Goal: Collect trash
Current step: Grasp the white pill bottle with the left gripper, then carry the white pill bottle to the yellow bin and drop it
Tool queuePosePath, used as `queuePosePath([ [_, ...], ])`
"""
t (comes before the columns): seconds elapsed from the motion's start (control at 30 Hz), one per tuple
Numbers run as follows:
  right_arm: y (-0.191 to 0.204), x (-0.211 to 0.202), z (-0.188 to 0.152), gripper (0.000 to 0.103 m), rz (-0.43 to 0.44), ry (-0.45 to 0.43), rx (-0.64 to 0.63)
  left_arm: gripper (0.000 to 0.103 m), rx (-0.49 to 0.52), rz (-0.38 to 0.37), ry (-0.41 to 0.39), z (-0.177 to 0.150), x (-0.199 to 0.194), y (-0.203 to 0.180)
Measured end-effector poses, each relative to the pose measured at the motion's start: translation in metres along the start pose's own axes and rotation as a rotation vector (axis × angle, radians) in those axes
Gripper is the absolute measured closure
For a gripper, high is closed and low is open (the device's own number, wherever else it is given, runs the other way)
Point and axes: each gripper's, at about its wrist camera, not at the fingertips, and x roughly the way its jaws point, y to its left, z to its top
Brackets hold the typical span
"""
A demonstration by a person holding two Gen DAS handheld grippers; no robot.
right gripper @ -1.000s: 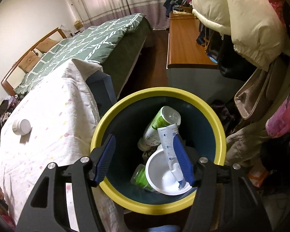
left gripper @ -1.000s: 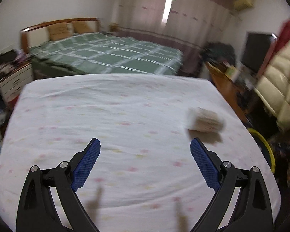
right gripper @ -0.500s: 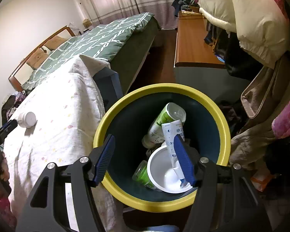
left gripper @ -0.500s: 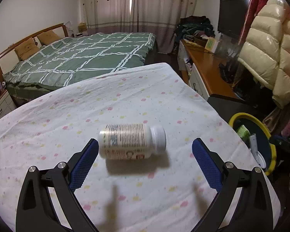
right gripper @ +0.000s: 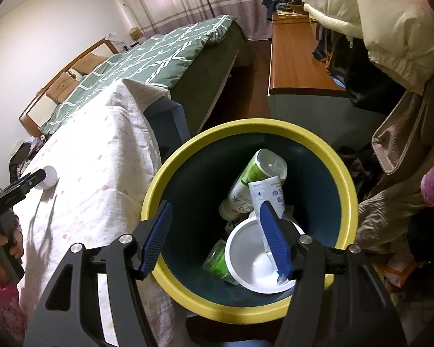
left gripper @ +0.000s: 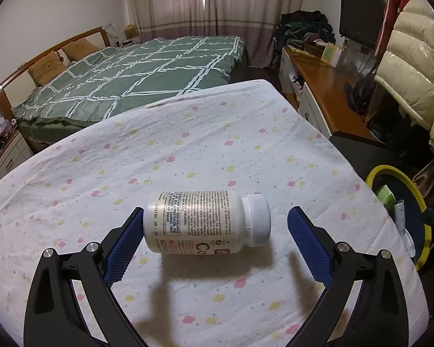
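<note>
A white pill bottle (left gripper: 205,221) with a printed label and white cap lies on its side on the spotted white sheet (left gripper: 188,150). My left gripper (left gripper: 215,231) is open around it, the left pad near its base, the right pad apart from the cap. The bottle's cap also shows in the right wrist view (right gripper: 49,177). My right gripper (right gripper: 214,235) is open and empty above the yellow-rimmed bin (right gripper: 277,128), which holds green bottles, a white tube and a white bowl (right gripper: 254,260).
A green checked bed (left gripper: 136,75) lies beyond the sheet. A wooden desk (left gripper: 324,86) and hanging coats (left gripper: 413,66) stand at the right. The bin (left gripper: 390,172) sits off the sheet's right edge. A blue-grey frame corner (right gripper: 167,115) is beside the bin.
My left gripper has swung right and moved in until the pill bottle lies between its open fingers. My right gripper stays open over the bin with little shift.
</note>
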Motion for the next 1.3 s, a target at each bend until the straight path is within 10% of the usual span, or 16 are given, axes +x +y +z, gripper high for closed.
queuePosePath([
  [0.6,-0.009,-0.013,-0.012,0.043,0.006,-0.005,0.009,0.020,-0.037,-0.025,0.023,0.000,-0.007,-0.003],
  [0.97,-0.029,-0.066,-0.041,0.043,-0.041,-0.059,-0.004,0.020,0.113,-0.208,-0.051,0.016,-0.075,-0.112],
  [1.3,-0.064,-0.107,-0.070,0.043,-0.086,-0.101,0.032,0.020,0.224,-0.349,0.021,0.011,-0.048,-0.239],
])
